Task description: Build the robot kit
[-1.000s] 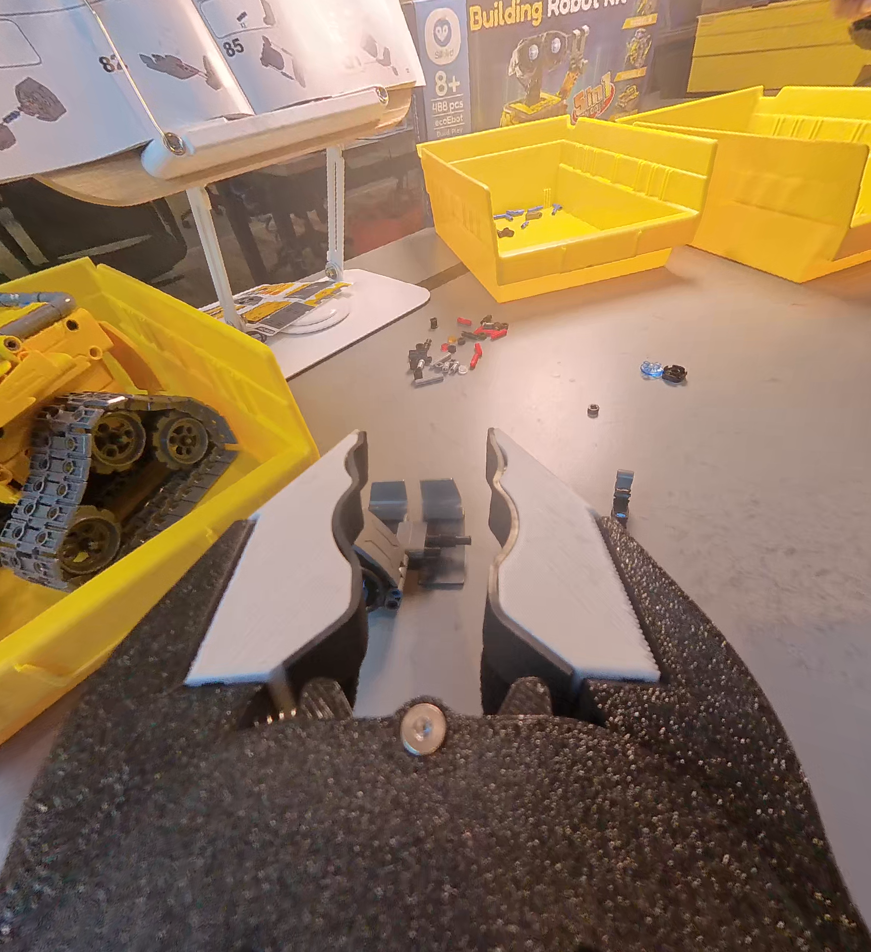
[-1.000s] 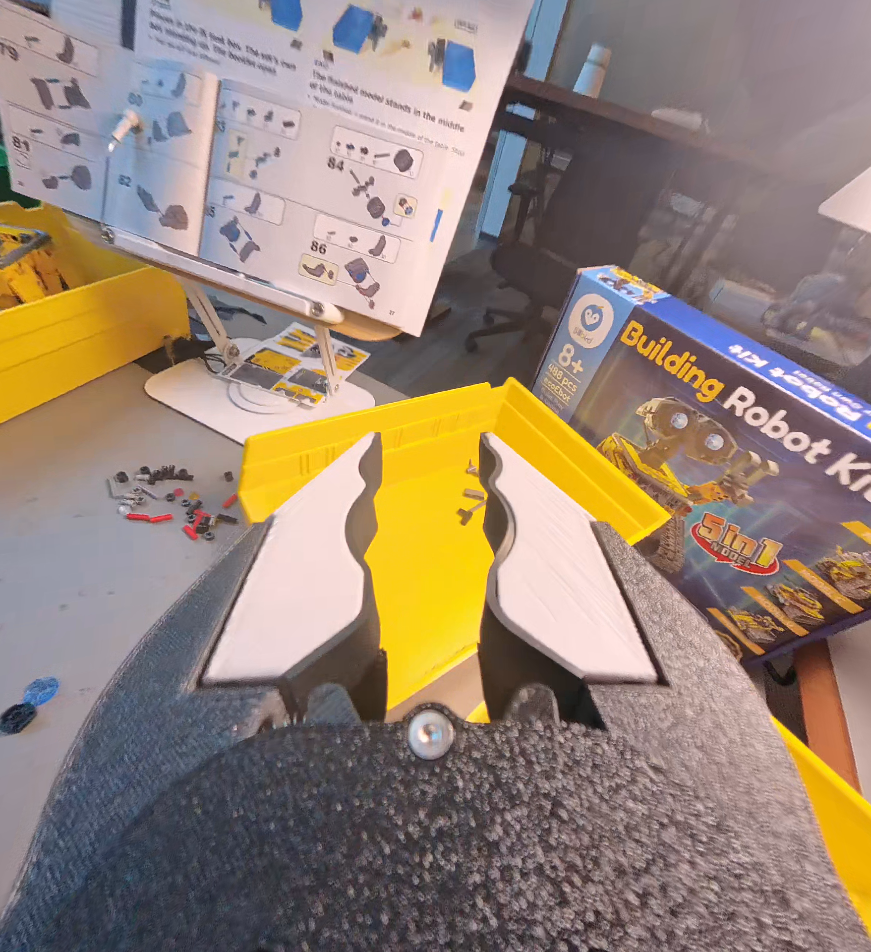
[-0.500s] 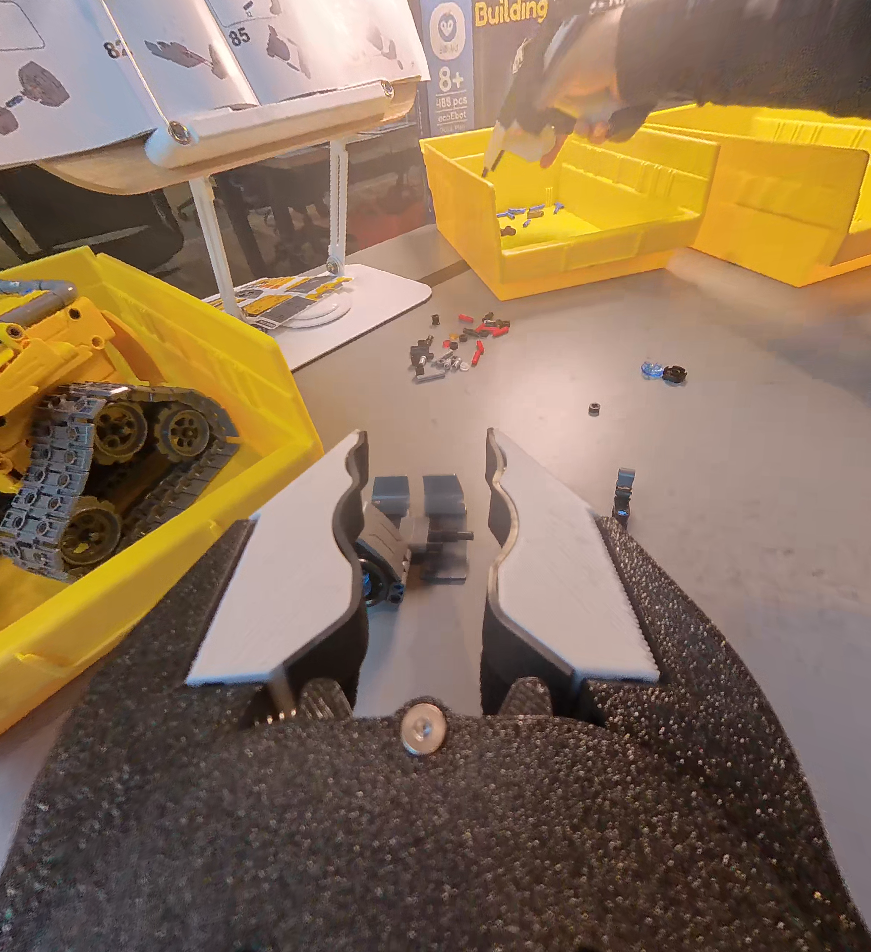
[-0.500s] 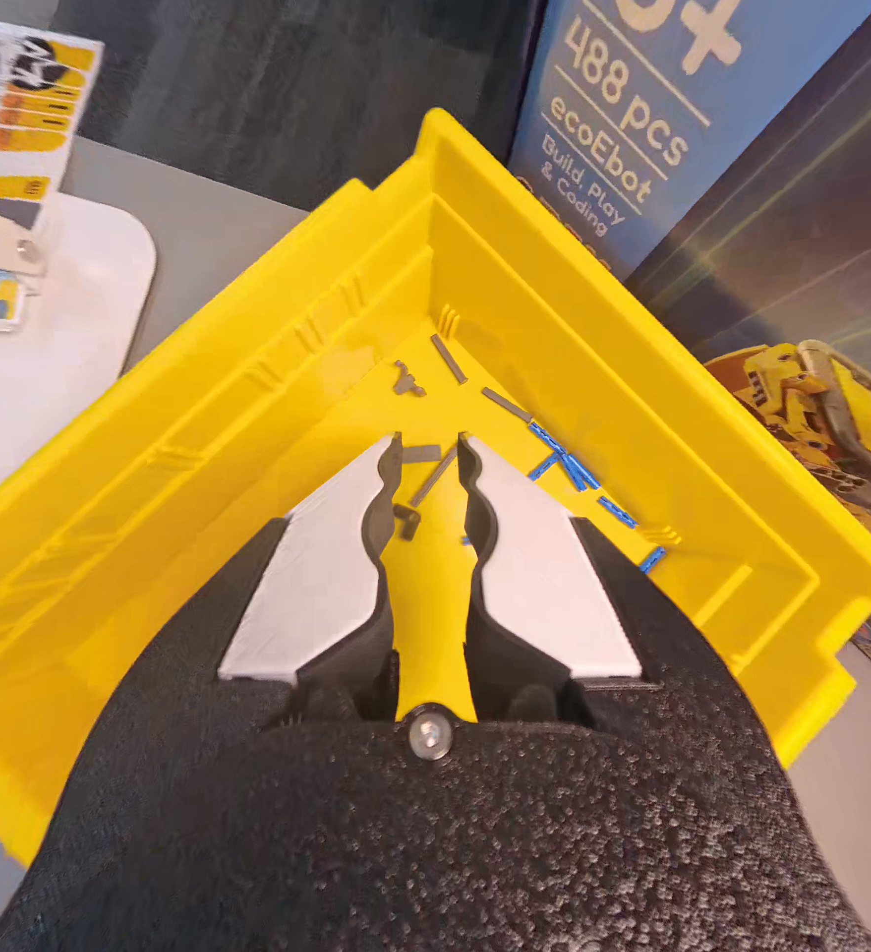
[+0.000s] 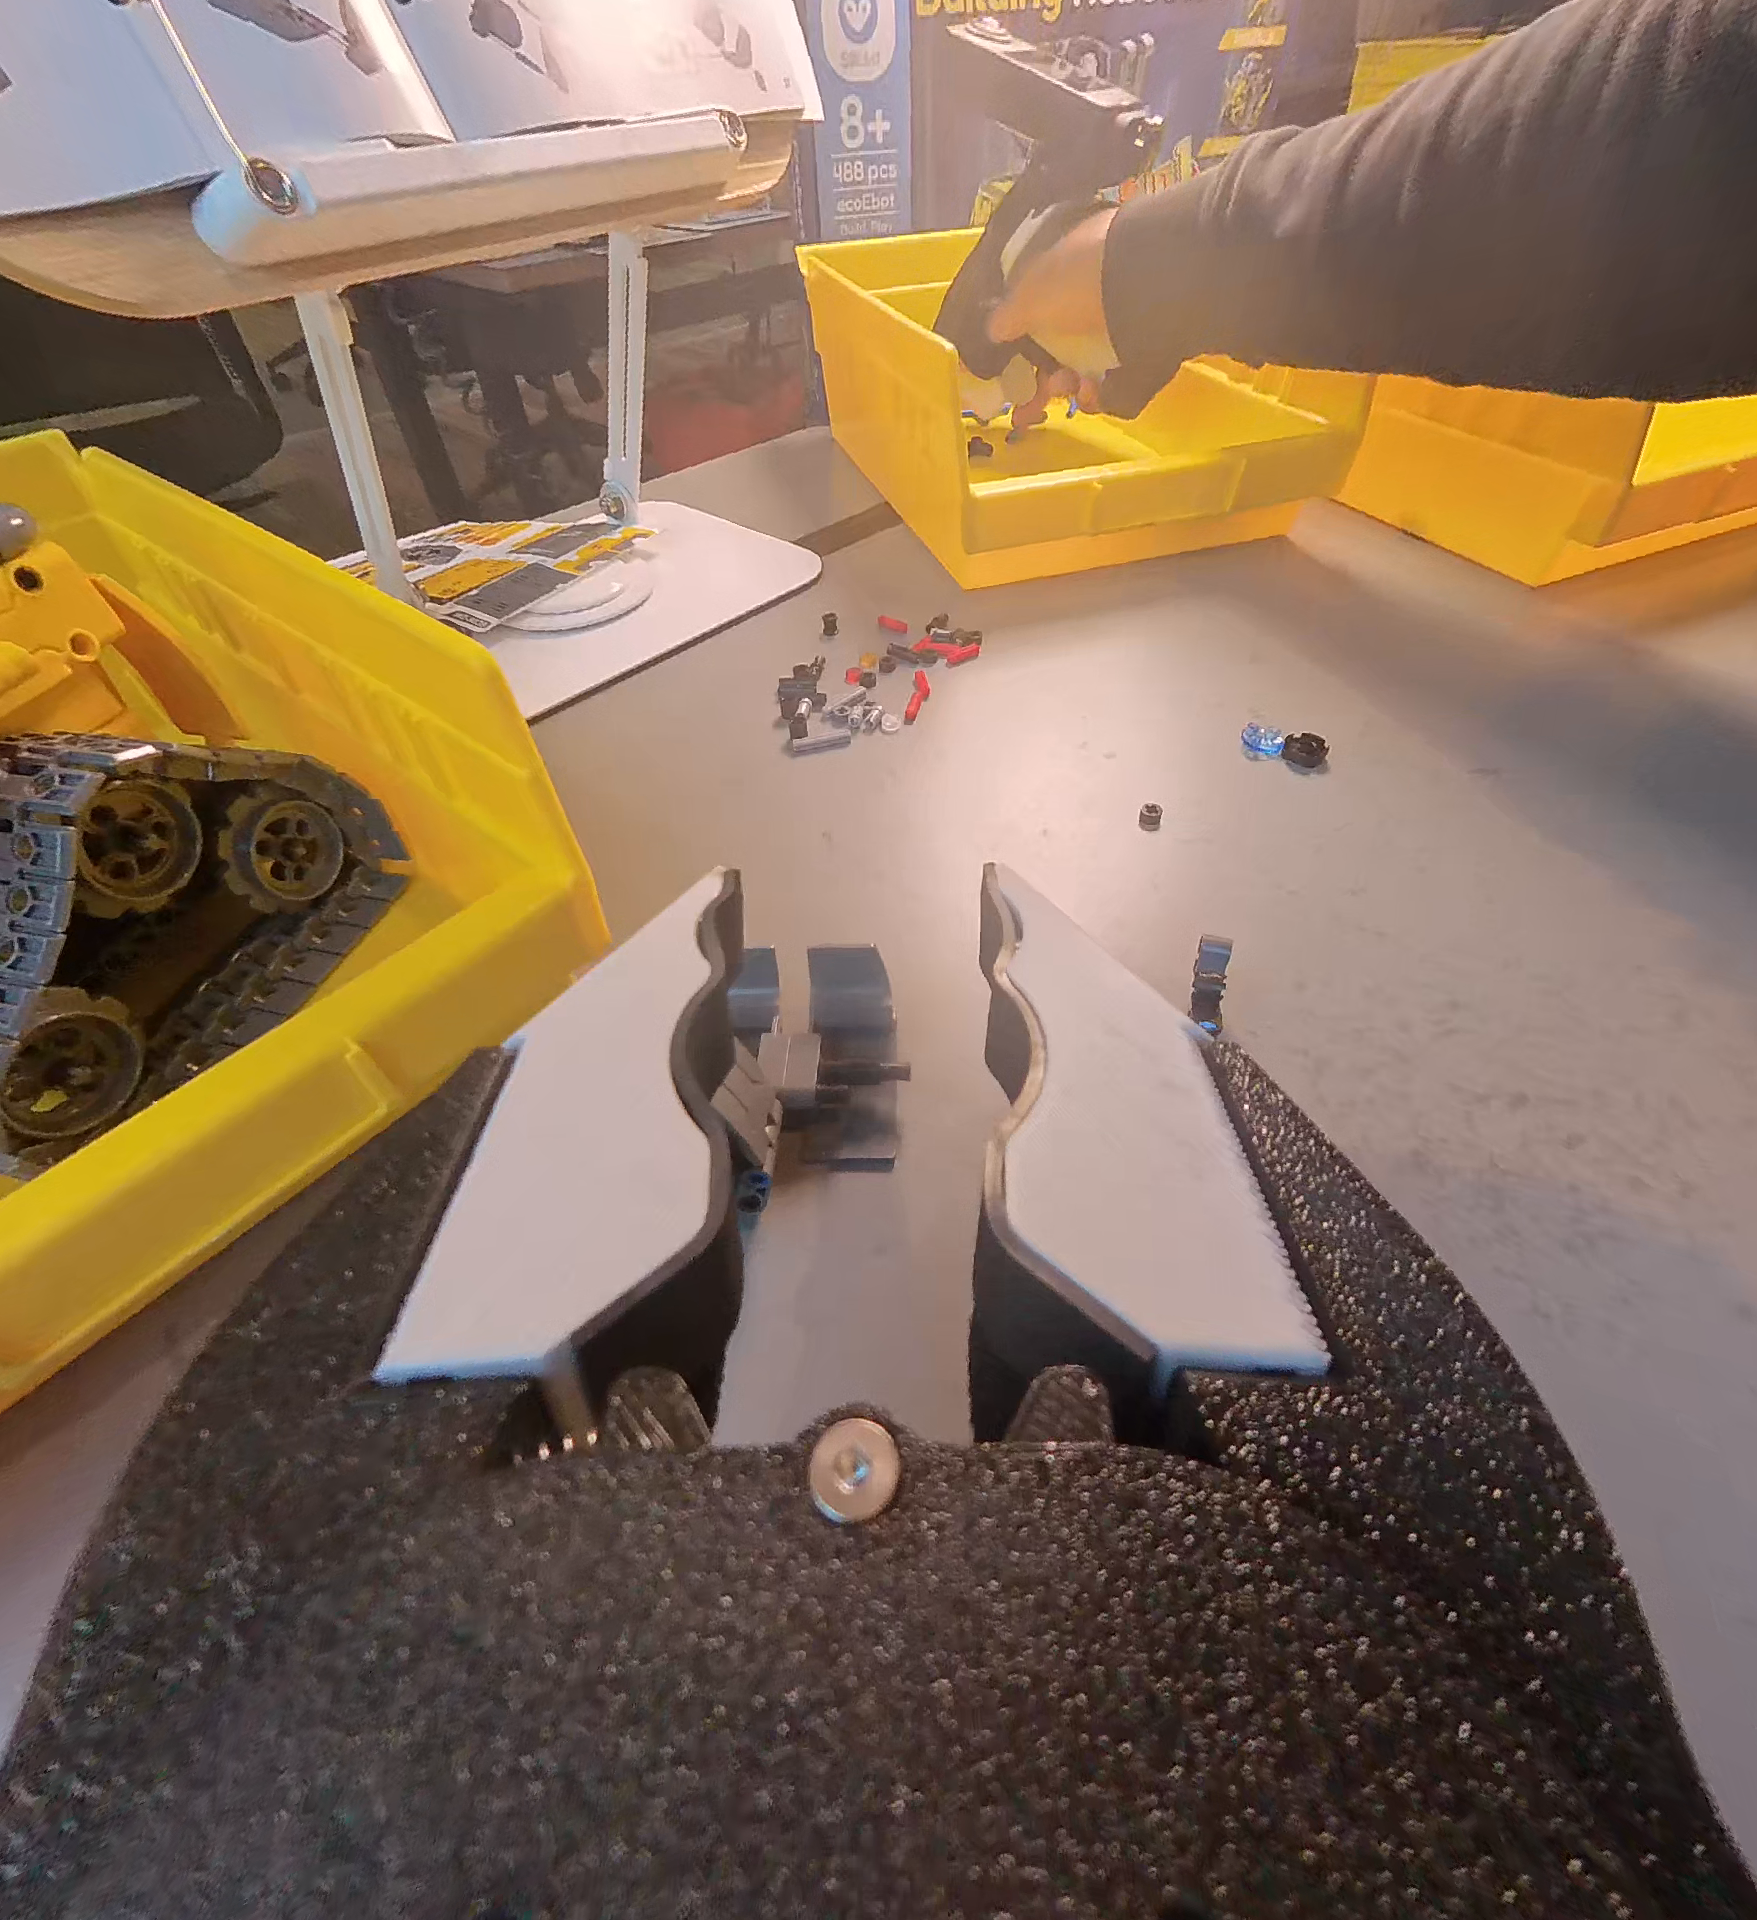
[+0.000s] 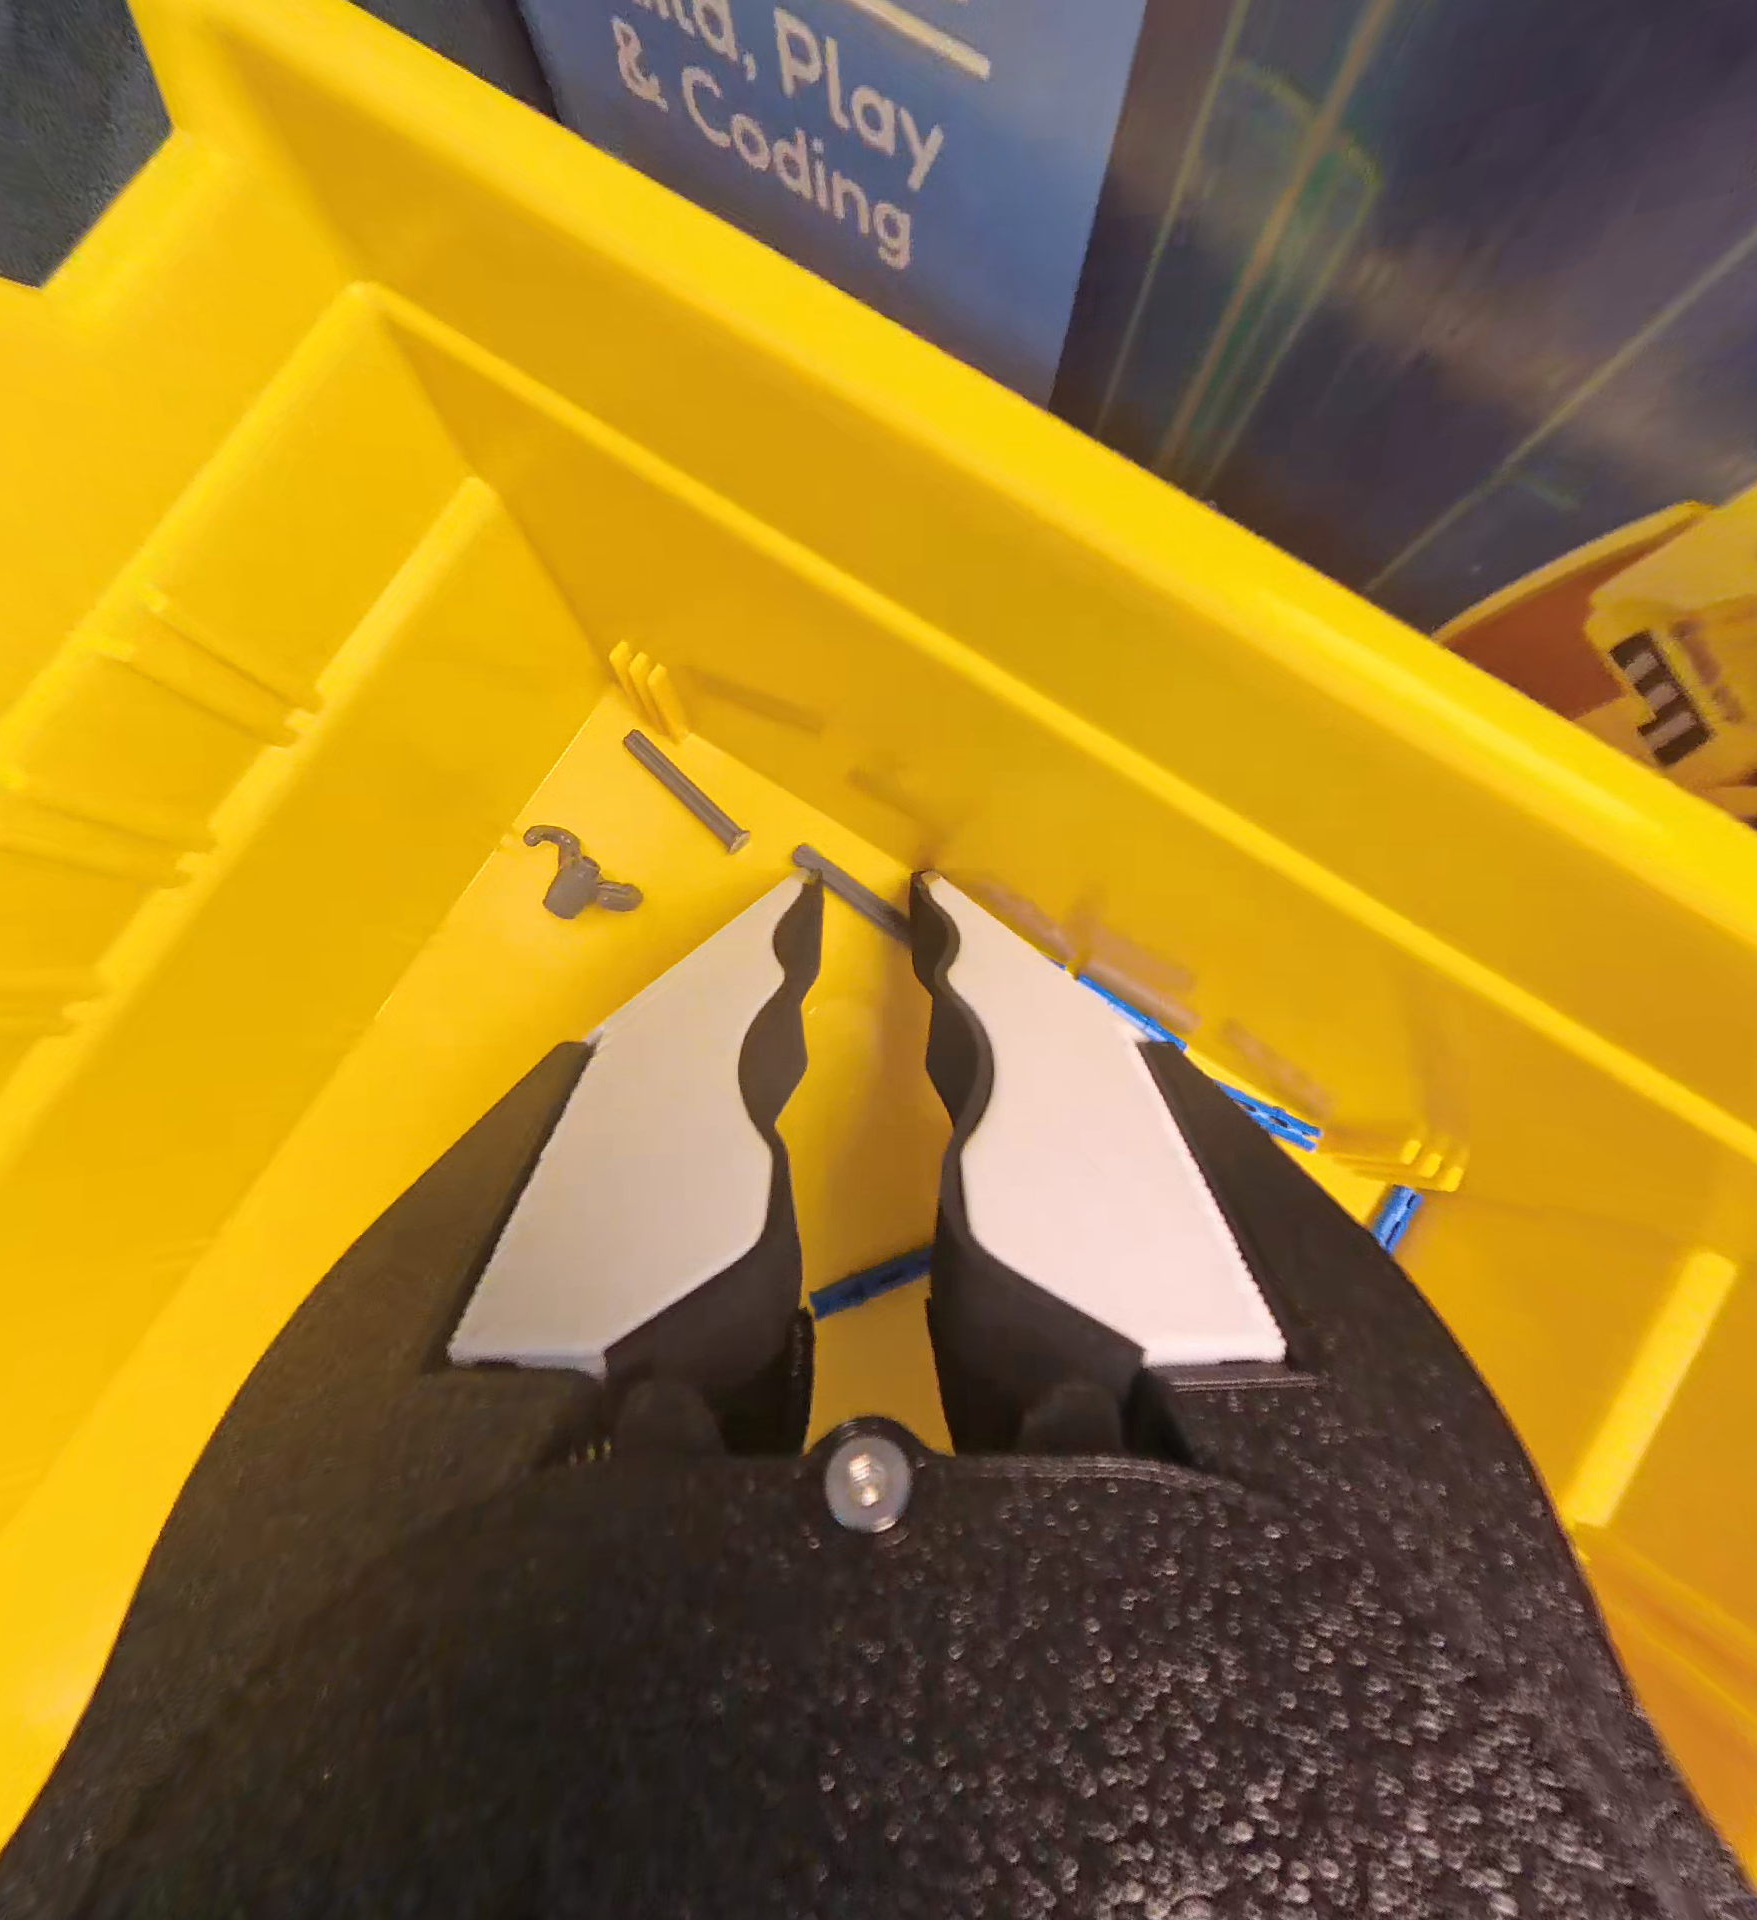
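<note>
Left claw (image 5: 861, 904) parted, resting on bench (image 5: 1476, 1039) around grey brick assembly (image 5: 817, 1049), gripping nothing. Right claw (image 6: 866, 881) narrowly parted, tips astride dark axle pin (image 6: 848, 896) in yellow bin (image 6: 957, 644) corner. Risk: pin hugs the wall; closing may skid it away.

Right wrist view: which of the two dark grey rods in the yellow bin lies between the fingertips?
The lower rod lies between the right gripper's open fingertips; the other rod lies apart, up-left.
</note>
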A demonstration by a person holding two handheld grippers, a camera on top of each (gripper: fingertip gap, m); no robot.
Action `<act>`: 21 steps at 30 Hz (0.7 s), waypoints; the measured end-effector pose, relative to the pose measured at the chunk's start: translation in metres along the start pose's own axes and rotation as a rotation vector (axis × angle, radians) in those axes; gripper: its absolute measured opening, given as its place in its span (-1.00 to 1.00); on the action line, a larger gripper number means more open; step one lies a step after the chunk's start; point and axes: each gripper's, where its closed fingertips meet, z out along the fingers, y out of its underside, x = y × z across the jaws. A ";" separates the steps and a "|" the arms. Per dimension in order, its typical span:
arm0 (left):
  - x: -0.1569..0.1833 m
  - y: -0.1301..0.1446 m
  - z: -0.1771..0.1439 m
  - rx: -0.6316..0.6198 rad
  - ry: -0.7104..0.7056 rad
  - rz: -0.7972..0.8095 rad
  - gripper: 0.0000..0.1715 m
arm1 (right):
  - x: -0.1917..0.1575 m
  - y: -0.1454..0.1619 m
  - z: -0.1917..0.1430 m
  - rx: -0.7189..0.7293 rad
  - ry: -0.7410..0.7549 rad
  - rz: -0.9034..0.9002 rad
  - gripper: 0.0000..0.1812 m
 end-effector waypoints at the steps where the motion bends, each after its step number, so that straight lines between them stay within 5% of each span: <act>1: 0.000 0.000 0.000 -0.002 0.001 -0.003 -0.48 | 0.001 0.001 0.001 -0.011 0.002 -0.006 -0.85; 9: 0.000 0.002 0.001 -0.009 0.012 -0.015 -0.48 | -0.008 0.012 -0.006 -0.154 -0.132 -0.050 -0.94; 16: 0.001 0.003 0.002 -0.015 0.016 -0.013 -0.48 | -0.010 0.015 -0.009 -0.142 -0.124 -0.159 -0.96; 21: -0.002 0.001 0.000 -0.005 0.007 -0.024 -0.48 | -0.030 0.001 -0.051 -0.095 -0.173 -0.280 -0.97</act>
